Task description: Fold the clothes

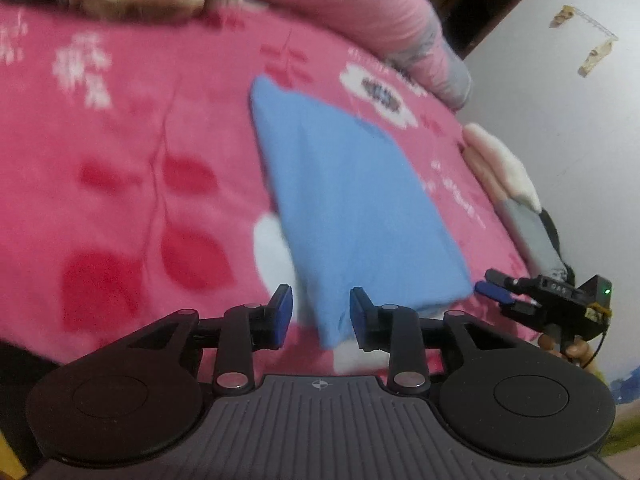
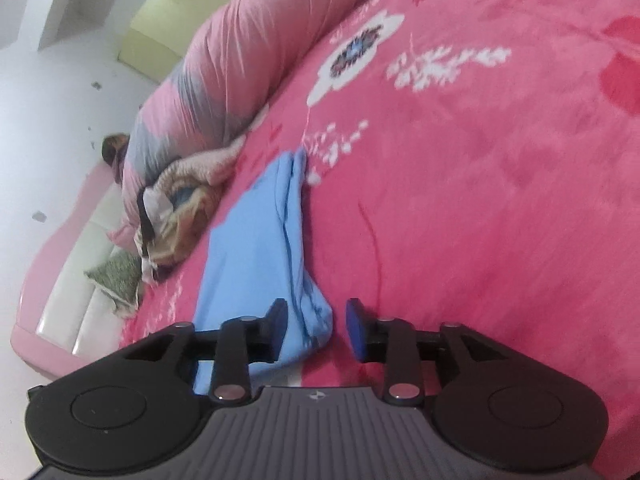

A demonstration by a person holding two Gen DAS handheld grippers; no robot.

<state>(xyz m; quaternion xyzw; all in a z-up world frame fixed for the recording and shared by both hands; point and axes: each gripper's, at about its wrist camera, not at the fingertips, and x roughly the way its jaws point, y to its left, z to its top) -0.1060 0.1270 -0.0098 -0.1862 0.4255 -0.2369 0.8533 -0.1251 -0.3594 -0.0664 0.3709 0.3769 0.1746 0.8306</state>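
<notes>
A light blue folded garment [image 1: 352, 200] lies flat on the pink floral bed cover [image 1: 120, 140]. My left gripper [image 1: 320, 316] hovers over its near corner with the jaws apart; the corner shows between the pads, untouched by them. My right gripper [image 1: 490, 283] appears at the garment's right edge in the left wrist view. In the right wrist view the blue garment [image 2: 256, 240] runs away from me, with layered edges along its right side. Its near end lies between the open right gripper [image 2: 318, 324] fingers and is not pinched.
A rolled pink and grey duvet [image 2: 248, 60] lines the far side of the bed. A crumpled beige clothes pile [image 2: 180, 208] sits beside it. Folded cream and grey items [image 1: 500, 168] lie at the bed's right edge. A pink headboard [image 2: 60, 240] and a cushion [image 2: 116, 276] are at the left.
</notes>
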